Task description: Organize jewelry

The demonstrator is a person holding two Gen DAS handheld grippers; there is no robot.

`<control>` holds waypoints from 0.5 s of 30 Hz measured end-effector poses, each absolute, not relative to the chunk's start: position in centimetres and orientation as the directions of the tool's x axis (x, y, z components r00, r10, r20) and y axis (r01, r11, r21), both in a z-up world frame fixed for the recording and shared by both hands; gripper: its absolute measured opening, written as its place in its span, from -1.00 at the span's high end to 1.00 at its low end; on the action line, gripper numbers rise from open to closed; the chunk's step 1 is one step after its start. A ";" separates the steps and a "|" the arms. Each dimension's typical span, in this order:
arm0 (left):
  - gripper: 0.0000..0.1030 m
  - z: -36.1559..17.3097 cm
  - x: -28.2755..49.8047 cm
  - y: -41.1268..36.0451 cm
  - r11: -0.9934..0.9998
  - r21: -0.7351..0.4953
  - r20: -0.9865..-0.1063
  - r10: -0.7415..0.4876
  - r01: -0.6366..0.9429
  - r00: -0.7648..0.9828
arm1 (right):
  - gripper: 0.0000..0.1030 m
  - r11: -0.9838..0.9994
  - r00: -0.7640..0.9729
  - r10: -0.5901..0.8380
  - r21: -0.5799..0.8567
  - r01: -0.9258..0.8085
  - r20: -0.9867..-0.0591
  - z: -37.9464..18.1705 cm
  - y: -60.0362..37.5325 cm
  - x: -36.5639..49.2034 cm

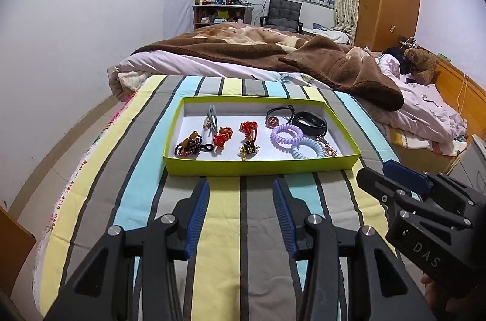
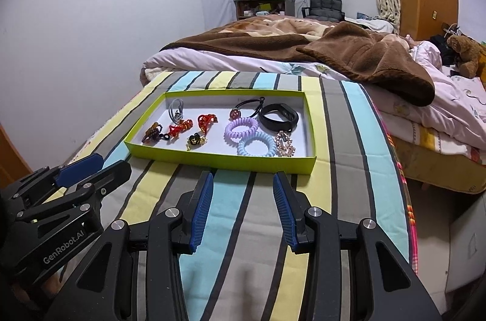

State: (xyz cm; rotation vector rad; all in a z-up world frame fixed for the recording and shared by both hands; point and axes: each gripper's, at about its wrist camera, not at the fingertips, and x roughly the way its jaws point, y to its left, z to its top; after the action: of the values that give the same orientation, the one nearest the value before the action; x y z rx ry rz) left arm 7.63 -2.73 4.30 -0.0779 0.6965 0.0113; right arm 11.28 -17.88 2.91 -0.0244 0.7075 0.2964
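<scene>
Since both the left gripper (image 1: pixel 241 214) and the right gripper (image 2: pixel 243 211) hover open and empty before the green tray (image 1: pixel 261 164), a careless grab could tangle the purple coil band (image 1: pixel 287 134) with the blue coil band (image 1: pixel 306 149) touching it near the tray's right edge.

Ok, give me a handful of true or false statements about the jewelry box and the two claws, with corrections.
1. The green box sits on a striped cloth. True.
2. The purple coil hair tie lies outside the box. False: it is inside, touching the blue coil hair tie.
3. The right claw holds the black wristband. False: its jaws are empty, the wristband lies in the box.
4. The left claw is open and empty. True.
</scene>
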 end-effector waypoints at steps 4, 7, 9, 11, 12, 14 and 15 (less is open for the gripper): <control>0.12 4.4 7.4 -2.8 0.997 -0.056 -0.641 -0.001 -0.046 0.768 | 0.19 0.959 0.727 0.256 0.075 -0.272 -0.637 3.2 -17.9 10.9; 0.12 4.4 7.2 -2.8 0.997 -0.052 -0.638 0.004 -0.049 0.770 | 0.18 0.959 0.728 0.256 0.074 -0.273 -0.636 3.2 -17.8 10.8; 0.12 4.4 7.1 -2.8 0.997 -0.055 -0.641 0.001 -0.048 0.767 | 0.18 0.959 0.729 0.254 0.070 -0.273 -0.635 3.2 -17.8 10.7; 0.12 4.4 7.0 -2.9 0.997 -0.052 -0.640 0.004 -0.049 0.768 | 0.18 0.959 0.729 0.255 0.071 -0.274 -0.635 3.3 -17.8 10.7; 0.12 4.5 7.0 -2.9 0.997 -0.054 -0.640 0.001 -0.047 0.768 | 0.18 0.959 0.728 0.257 0.072 -0.276 -0.636 3.3 -17.8 10.6; 0.12 4.5 6.9 -2.8 0.997 -0.057 -0.639 -0.002 -0.046 0.769 | 0.18 0.959 0.729 0.256 0.071 -0.274 -0.635 3.3 -17.7 10.5; 0.12 4.5 6.9 -2.8 0.997 -0.058 -0.639 -0.002 -0.046 0.770 | 0.18 0.959 0.729 0.257 0.071 -0.276 -0.635 3.3 -17.7 10.5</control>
State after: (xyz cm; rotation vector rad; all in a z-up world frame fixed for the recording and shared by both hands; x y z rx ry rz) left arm 6.85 -2.77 4.52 -0.0718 0.6924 0.0240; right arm 10.53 -17.71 3.27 -0.0285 0.6952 0.2933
